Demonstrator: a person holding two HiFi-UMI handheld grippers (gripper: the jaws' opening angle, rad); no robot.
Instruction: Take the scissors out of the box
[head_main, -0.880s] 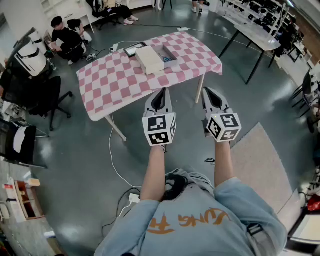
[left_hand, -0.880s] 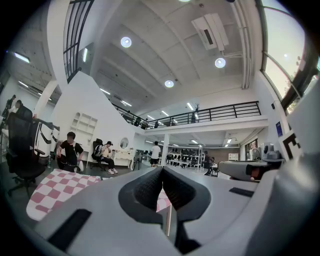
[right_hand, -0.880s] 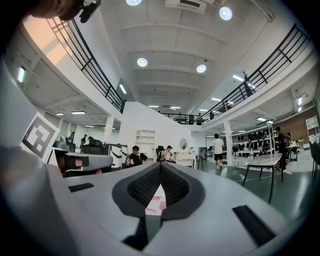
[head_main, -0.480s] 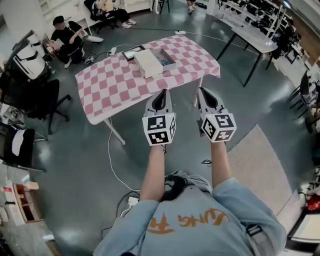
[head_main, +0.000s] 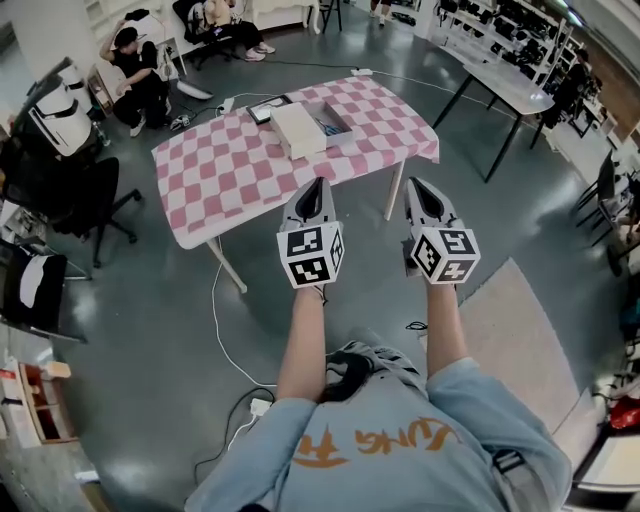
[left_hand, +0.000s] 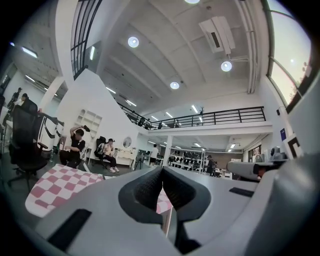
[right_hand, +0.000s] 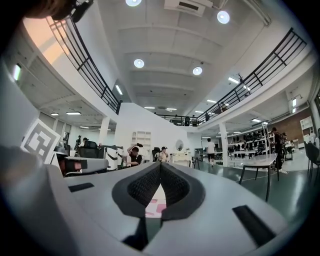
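Both grippers are in the air, level and side by side in front of the person, well short of the table (head_main: 250, 170).

Left gripper (head_main: 317, 184): jaws together, pads meeting at the tip, nothing between them. Right gripper (head_main: 418, 186): same, closed tip to tip and empty. Neither touches anything.

The table carries a pink-and-white checked cloth and stands beyond the grippers, slightly left. The box (head_main: 338, 112) sits open on the far right part of the tabletop. A white slab (head_main: 298, 128) lies against its left side; touching or just beside, can't tell which. A flat dark item (head_main: 268, 103) is at the far edge, left of the box.

Scissors: can't make them out at this size. The box interior reads only as a grey-blue smudge.

Surroundings:
- Office chair (head_main: 70, 190), left of the table.
- White cable (head_main: 222, 330), on the floor by the table's near edge.
- Second table (head_main: 510, 80), far right.
- Seated person (head_main: 135, 80), far left.
- Pale mat (head_main: 510, 330), on the floor, near right.
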